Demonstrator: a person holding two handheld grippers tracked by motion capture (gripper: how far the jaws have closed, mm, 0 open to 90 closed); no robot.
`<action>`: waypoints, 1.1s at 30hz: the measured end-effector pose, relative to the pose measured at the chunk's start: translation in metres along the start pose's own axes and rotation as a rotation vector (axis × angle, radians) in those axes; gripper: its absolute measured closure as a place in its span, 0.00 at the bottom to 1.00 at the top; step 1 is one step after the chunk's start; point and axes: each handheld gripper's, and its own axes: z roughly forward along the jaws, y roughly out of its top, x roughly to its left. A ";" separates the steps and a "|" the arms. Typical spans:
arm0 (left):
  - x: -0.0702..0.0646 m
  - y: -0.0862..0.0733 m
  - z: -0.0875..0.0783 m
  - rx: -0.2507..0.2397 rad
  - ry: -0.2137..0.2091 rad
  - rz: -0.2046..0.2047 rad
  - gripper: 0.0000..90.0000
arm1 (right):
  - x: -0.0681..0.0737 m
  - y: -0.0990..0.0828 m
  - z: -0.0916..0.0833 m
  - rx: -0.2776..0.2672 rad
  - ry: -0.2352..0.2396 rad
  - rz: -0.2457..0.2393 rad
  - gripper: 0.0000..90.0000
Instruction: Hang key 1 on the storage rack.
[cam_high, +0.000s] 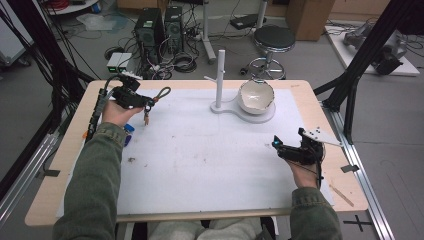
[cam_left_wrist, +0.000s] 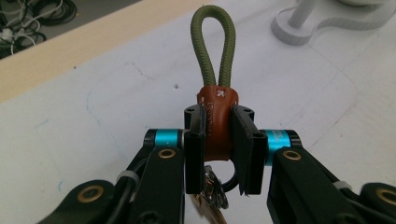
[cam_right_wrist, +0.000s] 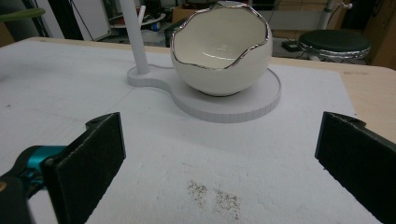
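1. Cluttered workshop flooring, with computer towers (cam_high: 159, 30), coiled cables and a round black stool (cam_high: 272, 40), is showing behind a pale wooden counter (cam_high: 75, 135) covered by a matte white mat (cam_high: 200, 160) with faint scuffs and a dusting of dark crumbs
2. Sitting at the far middle of the mat is a white stand (cam_high: 220, 82) with a slim upright post, a short side peg and a flat round base; a glossy white eggshell-shaped bowl (cam_right_wrist: 222, 51) with a jagged silver rim is resting on that base
3. The left hand-held gripper (cam_left_wrist: 224, 149) is clamping the brown leather collar of a keychain (cam_left_wrist: 215, 116), its olive cord loop sticking out ahead and a metal ring and keys dangling beneath; it is hanging above the mat's far-left corner
4. The left hand (cam_high: 116, 112) is raised, forearm in an olive sleeve (cam_high: 95, 180)
5. The right hand-held gripper (cam_high: 287, 149) is lying low near the mat's right edge, jaws spread wide and empty, pointing toward the bowl
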 end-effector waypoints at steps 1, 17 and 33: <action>0.000 0.001 -0.002 -0.010 -0.006 -0.008 0.84 | 0.000 0.000 0.000 -0.002 0.000 -0.001 0.01; -0.003 0.006 -0.023 -0.056 -0.046 -0.062 0.84 | 0.000 0.000 0.000 -0.004 0.005 0.003 0.01; -0.028 0.042 -0.040 -0.096 -0.085 -0.019 0.84 | 0.000 0.000 -0.002 -0.008 0.008 0.012 0.01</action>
